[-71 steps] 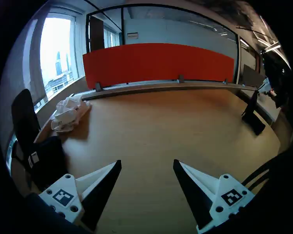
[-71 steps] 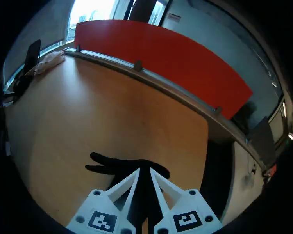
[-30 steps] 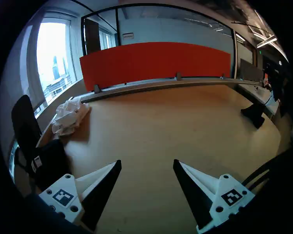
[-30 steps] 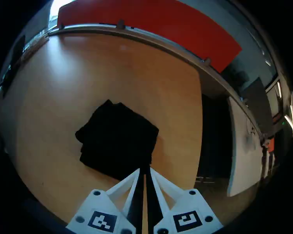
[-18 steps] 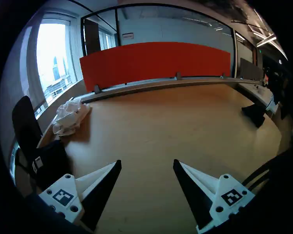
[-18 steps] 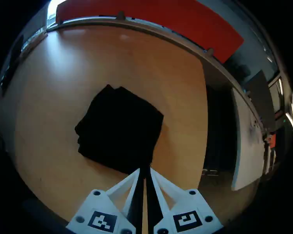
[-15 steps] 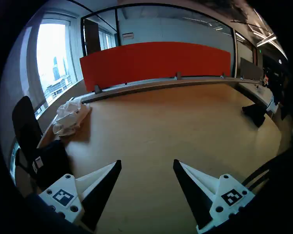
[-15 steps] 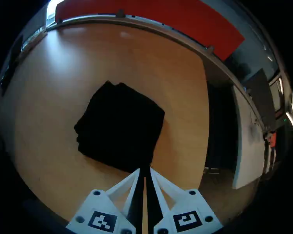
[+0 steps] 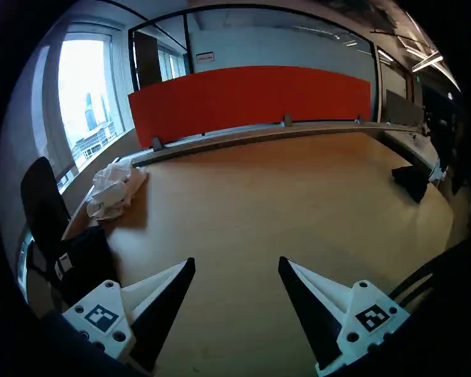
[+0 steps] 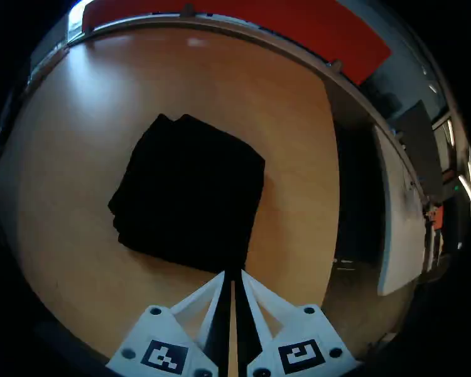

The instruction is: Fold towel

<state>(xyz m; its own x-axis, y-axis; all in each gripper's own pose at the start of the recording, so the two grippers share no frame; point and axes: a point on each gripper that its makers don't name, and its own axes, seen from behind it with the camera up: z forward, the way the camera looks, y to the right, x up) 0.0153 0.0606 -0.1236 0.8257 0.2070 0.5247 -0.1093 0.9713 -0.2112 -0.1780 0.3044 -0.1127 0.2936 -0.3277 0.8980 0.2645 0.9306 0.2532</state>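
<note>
The black towel lies folded into a rough square on the wooden table. My right gripper is above it, looking down. Its fingers are shut together, and their tips meet the towel's near edge. In the left gripper view the same towel is a small dark heap at the table's far right, with a bit of the white right gripper beside it. My left gripper hovers open over bare wood, far from the towel, with nothing between its fingers.
A pile of crumpled white cloth sits at the table's far left. A black chair and a dark bag stand by the left edge. A red divider runs along the back. The table's right edge drops to dark floor.
The right gripper has risen and tipped to look down on the towel, which went from a hanging strip to a flat folded square. The left gripper has barely moved.
</note>
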